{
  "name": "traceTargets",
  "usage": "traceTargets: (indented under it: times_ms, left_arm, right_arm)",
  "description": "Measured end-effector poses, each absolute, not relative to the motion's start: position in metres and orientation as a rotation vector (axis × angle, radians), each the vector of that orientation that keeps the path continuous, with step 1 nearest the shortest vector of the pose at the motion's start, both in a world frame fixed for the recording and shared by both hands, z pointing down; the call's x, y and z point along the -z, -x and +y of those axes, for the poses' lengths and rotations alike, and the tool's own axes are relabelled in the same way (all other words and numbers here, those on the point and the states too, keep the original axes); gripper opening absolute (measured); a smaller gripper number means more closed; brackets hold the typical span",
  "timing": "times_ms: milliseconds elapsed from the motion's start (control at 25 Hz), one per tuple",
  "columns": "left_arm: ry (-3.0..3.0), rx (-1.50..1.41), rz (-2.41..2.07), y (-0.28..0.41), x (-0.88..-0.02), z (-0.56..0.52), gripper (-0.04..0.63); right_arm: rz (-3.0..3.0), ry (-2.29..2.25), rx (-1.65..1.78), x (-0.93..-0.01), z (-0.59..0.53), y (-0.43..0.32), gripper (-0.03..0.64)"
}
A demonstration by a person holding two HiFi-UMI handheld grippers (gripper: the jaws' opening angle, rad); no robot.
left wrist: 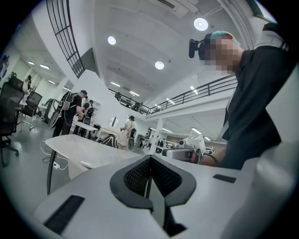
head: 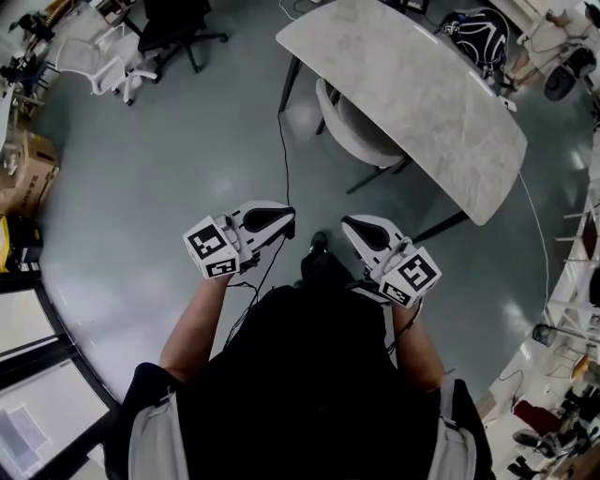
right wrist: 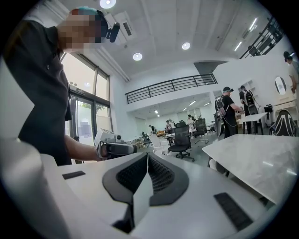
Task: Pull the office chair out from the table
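Note:
A pale office chair (head: 354, 128) is tucked under the long white marble table (head: 422, 89), its back towards me. Both grippers hang in front of my body, well short of the chair, tips turned towards each other. My left gripper (head: 287, 217) is shut with nothing between its black pads; the left gripper view shows its jaws (left wrist: 149, 175) closed, with the table (left wrist: 88, 151) beyond. My right gripper (head: 349, 225) is also shut and empty; in the right gripper view its jaws (right wrist: 147, 175) meet, with the table (right wrist: 261, 158) and chair (right wrist: 217, 165) at the right.
A black office chair (head: 178, 28) and a white chair (head: 98, 58) stand at the far left. Cardboard boxes (head: 28, 169) sit by the left wall. A cable (head: 285, 159) runs over the grey floor. A backpack (head: 478, 37) lies behind the table. Several people (left wrist: 74, 114) stand far off.

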State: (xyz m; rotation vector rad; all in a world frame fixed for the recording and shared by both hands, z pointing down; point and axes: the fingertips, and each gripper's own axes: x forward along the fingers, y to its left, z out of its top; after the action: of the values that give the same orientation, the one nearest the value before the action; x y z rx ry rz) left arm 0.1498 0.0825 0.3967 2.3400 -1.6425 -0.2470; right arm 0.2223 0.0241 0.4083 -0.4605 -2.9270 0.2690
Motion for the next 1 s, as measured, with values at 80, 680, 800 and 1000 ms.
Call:
traceTargets:
  times_ms: [80, 680, 800, 1000]
  left_arm:
    - [-2.328, 0.248, -1.653, -0.138, -0.394, 0.064, 0.012]
    - [-2.241, 0.198, -1.783, -0.048, -0.381, -0.025, 0.012]
    - [-2.234, 0.19, -1.801, -0.033, -0.379, -0.037, 0.012]
    - [-2.268, 0.169, -1.777, -0.011, -0.378, -0.044, 0.012]
  right_arm:
    - [-2.928, 0.474, -0.268, -0.404, 0.004, -0.208, 0.02]
    - [-2.892, 0.644, -0.231, -0.396, -0.088, -0.112, 0.021]
    - [-2.885, 0.641, -0.252, -0.402, -0.103, -0.101, 0.021]
    - [-2.875, 0.603, -0.271, -0.409, -0.107, -0.082, 0.021]
